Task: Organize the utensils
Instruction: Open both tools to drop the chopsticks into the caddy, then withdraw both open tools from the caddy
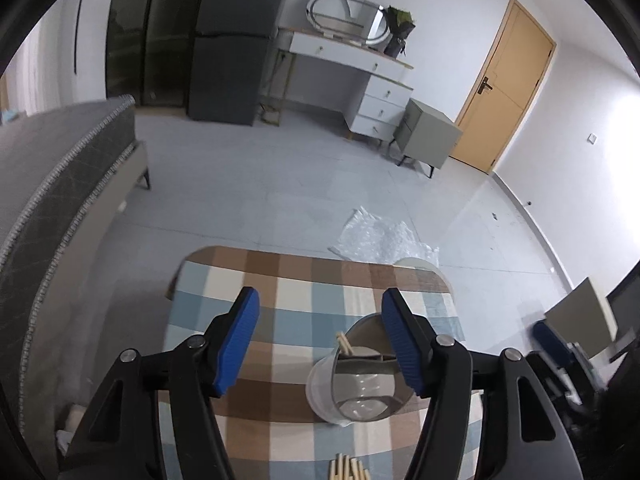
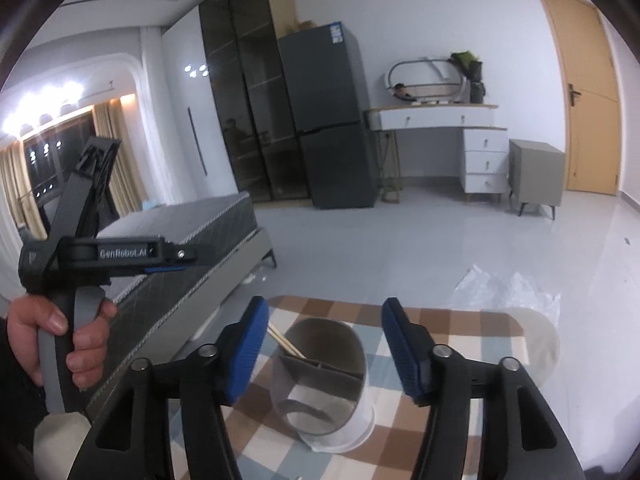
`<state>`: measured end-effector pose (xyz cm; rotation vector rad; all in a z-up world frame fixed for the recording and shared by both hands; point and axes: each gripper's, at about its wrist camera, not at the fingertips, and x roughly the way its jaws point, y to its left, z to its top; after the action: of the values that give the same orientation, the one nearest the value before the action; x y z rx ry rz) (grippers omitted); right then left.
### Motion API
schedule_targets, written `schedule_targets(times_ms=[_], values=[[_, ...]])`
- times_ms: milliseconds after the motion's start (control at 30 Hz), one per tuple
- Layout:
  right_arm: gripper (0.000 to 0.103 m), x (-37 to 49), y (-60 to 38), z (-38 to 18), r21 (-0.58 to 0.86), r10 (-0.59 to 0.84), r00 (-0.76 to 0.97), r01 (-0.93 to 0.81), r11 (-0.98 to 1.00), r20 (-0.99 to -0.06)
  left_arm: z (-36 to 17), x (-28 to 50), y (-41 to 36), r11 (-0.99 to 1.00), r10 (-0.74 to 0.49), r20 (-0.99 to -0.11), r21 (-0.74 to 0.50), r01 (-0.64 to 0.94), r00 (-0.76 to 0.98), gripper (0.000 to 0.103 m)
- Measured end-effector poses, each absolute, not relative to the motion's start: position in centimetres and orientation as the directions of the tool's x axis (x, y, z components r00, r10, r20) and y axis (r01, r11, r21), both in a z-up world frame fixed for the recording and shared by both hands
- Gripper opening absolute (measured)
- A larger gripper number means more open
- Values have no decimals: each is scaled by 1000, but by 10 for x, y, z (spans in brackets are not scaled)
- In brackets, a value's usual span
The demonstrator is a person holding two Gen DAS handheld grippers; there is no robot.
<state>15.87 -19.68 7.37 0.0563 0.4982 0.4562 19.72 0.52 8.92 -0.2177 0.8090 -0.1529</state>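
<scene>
Hovering open: left claw, right claw; utensil holder below.

a small table with rounded corners carries a checked cloth in brown, blue and cream. on the cloth stands a metal utensil holder with chopsticks inside. more loose chopsticks lie on the cloth at the near edge.

holder on table | chopstick in holder | chopsticks before holder
</scene>
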Motion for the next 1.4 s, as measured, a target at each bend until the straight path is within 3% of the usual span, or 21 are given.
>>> schedule_targets(times_ms=[100, 267, 367, 633, 867, 1100, 1400], values=[[69, 143, -197, 84, 157, 431, 798, -404, 901, -422, 97, 182, 0, 976, -182, -670, -210, 51, 719, 72], [82, 113, -199, 103, 159, 421, 831, -389, 907, -364, 110, 156, -6, 986, -146, -628, -158, 58, 764, 74], [86, 95, -201, 111, 160, 408, 850, -376, 913, -333, 114, 142, -7, 990, -117, -602, -131, 47, 790, 83], [102, 54, -202, 124, 121, 367, 894, -348, 930, -255, 120, 114, -8, 995, -87, -540, -91, 45, 837, 86], [103, 30, -196, 121, 102, 349, 907, -334, 937, -236, 120, 91, -7, 997, -66, -483, -70, 37, 873, 96], [103, 8, -193, 107, 89, 339, 910, -328, 941, -238, 114, 72, -5, 996, -57, -423, -85, 23, 904, 96], [103, -12, -192, 76, 70, 279, 925, -270, 960, -258, 86, 49, -8, 995, -63, -421, -94, 25, 905, 96]])
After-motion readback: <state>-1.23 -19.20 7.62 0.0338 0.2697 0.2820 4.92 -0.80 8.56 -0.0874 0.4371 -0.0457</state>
